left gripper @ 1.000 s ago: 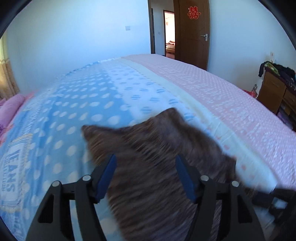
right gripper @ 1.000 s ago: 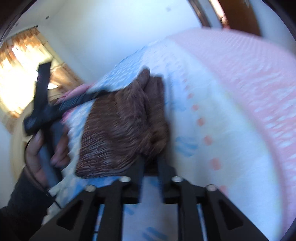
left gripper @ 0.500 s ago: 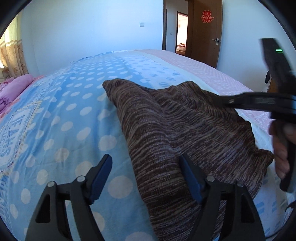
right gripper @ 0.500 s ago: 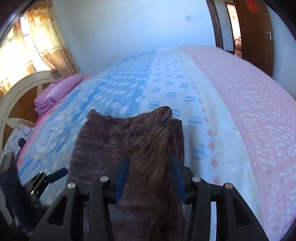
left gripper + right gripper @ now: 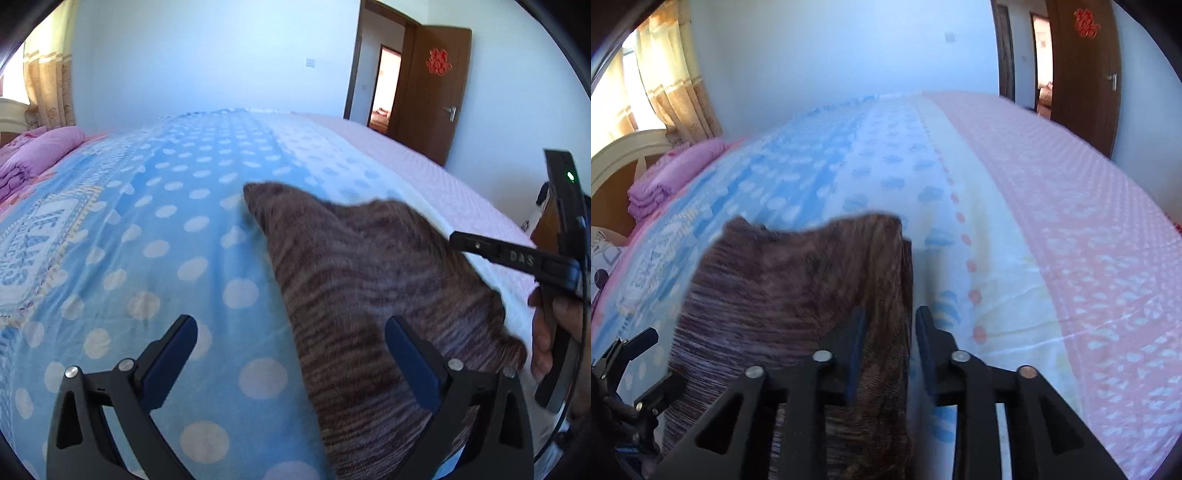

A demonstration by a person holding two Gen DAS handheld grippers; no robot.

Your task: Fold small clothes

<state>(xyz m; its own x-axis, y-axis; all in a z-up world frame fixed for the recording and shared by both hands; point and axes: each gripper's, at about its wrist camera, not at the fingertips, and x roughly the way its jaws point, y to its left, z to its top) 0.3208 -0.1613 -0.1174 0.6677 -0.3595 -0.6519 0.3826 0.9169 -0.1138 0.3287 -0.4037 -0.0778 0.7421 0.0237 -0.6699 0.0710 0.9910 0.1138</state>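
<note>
A brown striped knit garment lies spread on the bed's blue dotted cover. My left gripper hovers over its near left edge. Its jaws are opening wide, with that edge between them and neither pad pressing it. In the right wrist view the garment fills the lower left. My right gripper sits at its right edge. Those jaws are opening with a strip of the cloth between them, and the right pad stands just clear of it. A hand holds the right gripper at the left view's right edge.
Beside the blue part, the bed cover turns cream and then pink. Folded pink bedding lies by the headboard at the far left. A brown door stands open at the back right, and curtains hang at the left.
The left jaws have spread wider. The garment, bunched and lifted a second ago, now lies flatter on the bed. The right gripper has swung round to the garment's right edge.
</note>
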